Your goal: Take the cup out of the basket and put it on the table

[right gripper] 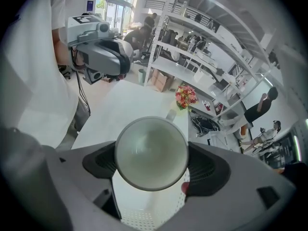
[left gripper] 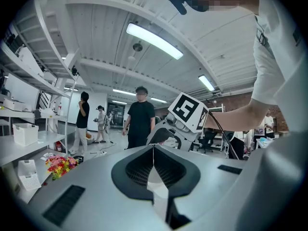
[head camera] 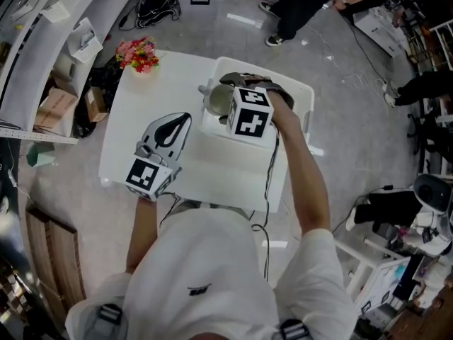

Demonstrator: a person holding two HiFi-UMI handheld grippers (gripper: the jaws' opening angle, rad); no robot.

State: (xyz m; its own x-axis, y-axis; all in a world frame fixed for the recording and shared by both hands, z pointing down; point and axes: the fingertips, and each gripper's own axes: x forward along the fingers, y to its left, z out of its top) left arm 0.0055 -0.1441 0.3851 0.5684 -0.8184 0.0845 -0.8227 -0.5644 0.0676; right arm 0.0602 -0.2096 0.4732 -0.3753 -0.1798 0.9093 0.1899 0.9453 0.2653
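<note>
A pale, empty cup (head camera: pixel 215 100) hangs just above the white basket (head camera: pixel 304 99) at the table's far right, its small handle pointing left. My right gripper (head camera: pixel 224 95) is shut on the cup's sides. In the right gripper view the cup (right gripper: pixel 151 153) faces the camera mouth-on between both jaws, with the basket's perforated wall (right gripper: pixel 156 218) below it. My left gripper (head camera: pixel 182 122) hovers over the middle of the white table (head camera: pixel 134 105), left of the basket. It is shut and holds nothing. In the left gripper view its jaws tilt up toward the ceiling.
A bunch of pink and yellow flowers (head camera: pixel 139 53) lies at the table's far left corner. Shelving and boxes (head camera: pixel 56 105) line the left side. People stand on the floor beyond the table (head camera: pixel 297 13), and equipment crowds the right (head camera: pixel 432 197).
</note>
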